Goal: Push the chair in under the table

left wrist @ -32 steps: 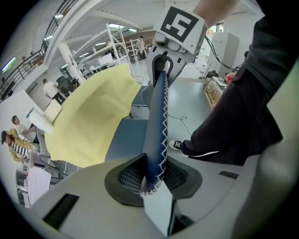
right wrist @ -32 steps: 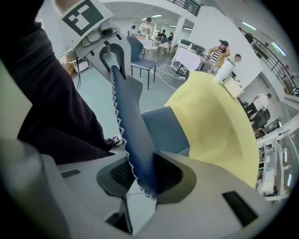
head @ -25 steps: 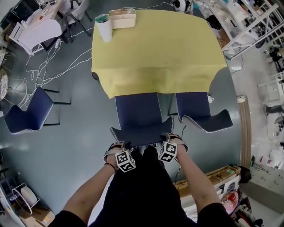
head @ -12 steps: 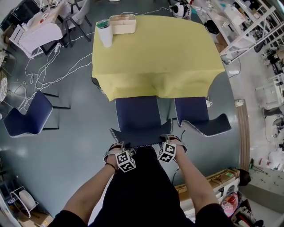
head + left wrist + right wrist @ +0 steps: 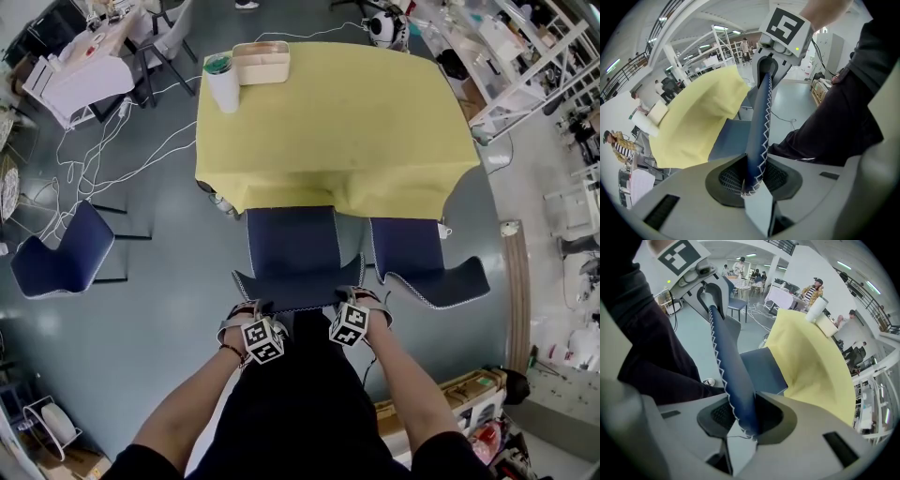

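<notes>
Gripping now: the left gripper [image 5: 249, 311] and the right gripper [image 5: 362, 300] are each pinching the top edge of the chair back [image 5: 300, 289], one near each end, with the jaws pressing on the stitched blue padding.
Chair place: the chair [image 5: 292, 242] is standing at the near side of the table [image 5: 328, 112]. Its seat front is going under the hanging yellow cloth [image 5: 281, 187], and most of the seat is showing in the head view.
Step, as judged: the push is under way, with much of the seat waiting to go under.
Risk 1: uneven force from the two hands could be skewing the chair. The second chair [image 5: 424, 261] is sitting just beside it on the right, so the two could be knocking together.
Risk 2: the seat or back could be catching the cloth overhang and dragging it. The cup [image 5: 222, 82] and the tray [image 5: 262, 62] near the far left corner would then be shifting or tipping.
Risk 3: the thin back edge could be slipping out of the jaws, since the grip is only on the rim.
Facing: the seat is pointing away from the person, toward the table, and the back is standing nearest the person.
Long axis: the back's top edge is running left to right across the head view, between the two grippers. The seat is running front to back, toward the table.
</notes>
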`<state>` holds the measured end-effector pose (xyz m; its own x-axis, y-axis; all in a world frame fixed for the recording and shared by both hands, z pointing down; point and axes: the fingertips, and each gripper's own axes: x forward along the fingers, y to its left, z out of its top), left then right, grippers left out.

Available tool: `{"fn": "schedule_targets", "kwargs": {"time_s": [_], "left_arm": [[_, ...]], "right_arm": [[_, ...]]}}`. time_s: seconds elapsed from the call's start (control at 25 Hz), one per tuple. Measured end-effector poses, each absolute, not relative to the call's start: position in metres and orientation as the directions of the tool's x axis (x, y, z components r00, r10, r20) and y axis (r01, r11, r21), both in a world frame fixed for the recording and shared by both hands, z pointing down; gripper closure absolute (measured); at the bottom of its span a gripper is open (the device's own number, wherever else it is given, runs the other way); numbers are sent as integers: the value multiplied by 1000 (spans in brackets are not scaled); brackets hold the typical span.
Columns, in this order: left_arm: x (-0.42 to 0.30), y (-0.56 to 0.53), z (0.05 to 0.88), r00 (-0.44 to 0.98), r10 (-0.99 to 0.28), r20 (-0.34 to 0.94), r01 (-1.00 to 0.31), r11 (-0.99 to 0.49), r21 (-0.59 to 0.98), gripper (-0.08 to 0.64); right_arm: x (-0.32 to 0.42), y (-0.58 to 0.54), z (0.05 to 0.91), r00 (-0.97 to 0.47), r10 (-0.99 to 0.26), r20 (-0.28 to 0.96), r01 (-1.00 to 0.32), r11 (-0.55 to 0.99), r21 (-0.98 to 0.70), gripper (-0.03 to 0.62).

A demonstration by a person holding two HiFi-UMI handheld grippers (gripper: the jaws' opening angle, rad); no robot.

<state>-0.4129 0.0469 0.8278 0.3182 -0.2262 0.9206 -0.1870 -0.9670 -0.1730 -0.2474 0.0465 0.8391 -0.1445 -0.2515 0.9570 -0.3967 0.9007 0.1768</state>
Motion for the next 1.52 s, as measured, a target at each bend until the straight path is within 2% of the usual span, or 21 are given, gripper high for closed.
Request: {"fn": "schedule_targets", "kwargs": {"time_s": [1.52], "left_arm": [[-399, -171, 831, 254, -245, 936, -254, -950, -179, 471]], "right_arm": [[-234, -171, 842, -163, -236, 958, -383, 910, 159, 486]]}}
